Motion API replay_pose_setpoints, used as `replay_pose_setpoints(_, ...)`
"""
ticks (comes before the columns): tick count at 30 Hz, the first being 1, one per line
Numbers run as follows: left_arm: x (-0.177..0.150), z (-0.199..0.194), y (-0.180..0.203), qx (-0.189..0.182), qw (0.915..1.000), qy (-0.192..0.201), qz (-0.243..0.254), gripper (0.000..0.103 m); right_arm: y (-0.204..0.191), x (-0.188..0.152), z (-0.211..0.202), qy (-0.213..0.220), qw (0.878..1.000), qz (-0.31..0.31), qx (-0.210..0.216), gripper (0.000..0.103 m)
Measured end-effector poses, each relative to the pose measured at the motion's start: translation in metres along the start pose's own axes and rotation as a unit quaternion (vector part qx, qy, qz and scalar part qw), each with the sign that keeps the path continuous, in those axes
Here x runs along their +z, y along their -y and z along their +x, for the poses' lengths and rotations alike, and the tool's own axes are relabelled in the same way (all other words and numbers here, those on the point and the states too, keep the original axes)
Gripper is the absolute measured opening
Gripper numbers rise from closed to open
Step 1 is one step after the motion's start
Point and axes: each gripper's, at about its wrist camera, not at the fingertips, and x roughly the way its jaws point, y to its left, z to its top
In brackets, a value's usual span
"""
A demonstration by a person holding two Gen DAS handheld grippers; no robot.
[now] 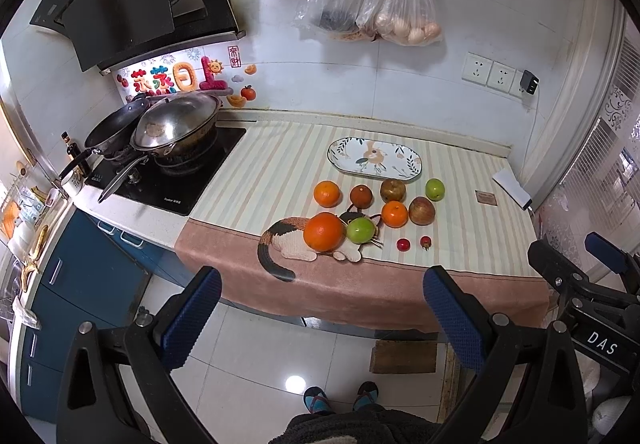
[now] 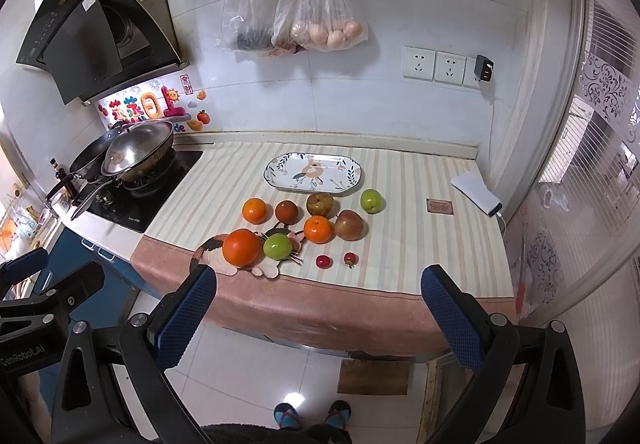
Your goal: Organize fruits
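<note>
My left tongs [image 1: 320, 320] and my right tongs [image 2: 318, 320] both hang in front of the counter [image 1: 240, 260] with their blue pads wide apart, holding nothing. Ahead of both, on the striped cloth, lie the fruits: a big orange [image 1: 324, 231] nearest, touching a green apple [image 1: 360, 229] on a cat-shaped mat [image 1: 280, 240], two smaller oranges, a brown fruit, two reddish apples, a second green apple [image 1: 435, 189] and two small red tomatoes [image 1: 403, 244]. Beyond them sits an oval plate [image 1: 374, 158] with nothing on it.

Only the left view shows my right tongs' body at its right edge, marked "DAS". Only the right view shows my left tongs' body at its left edge, marked "GenRobot.AI". The card [image 2: 439, 205] off to the right carries writing too small to read.
</note>
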Motion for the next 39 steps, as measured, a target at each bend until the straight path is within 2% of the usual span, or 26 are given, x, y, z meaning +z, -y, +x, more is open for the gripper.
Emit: replay_pose_setpoints(39, 0.004, -0.003, -0.011, -0.001, 1.0, 0.006, -0.004, 0.102, -0.002, 0.006, -0.008, 0.007, 1.0, -0.001, 0.005, 0.103)
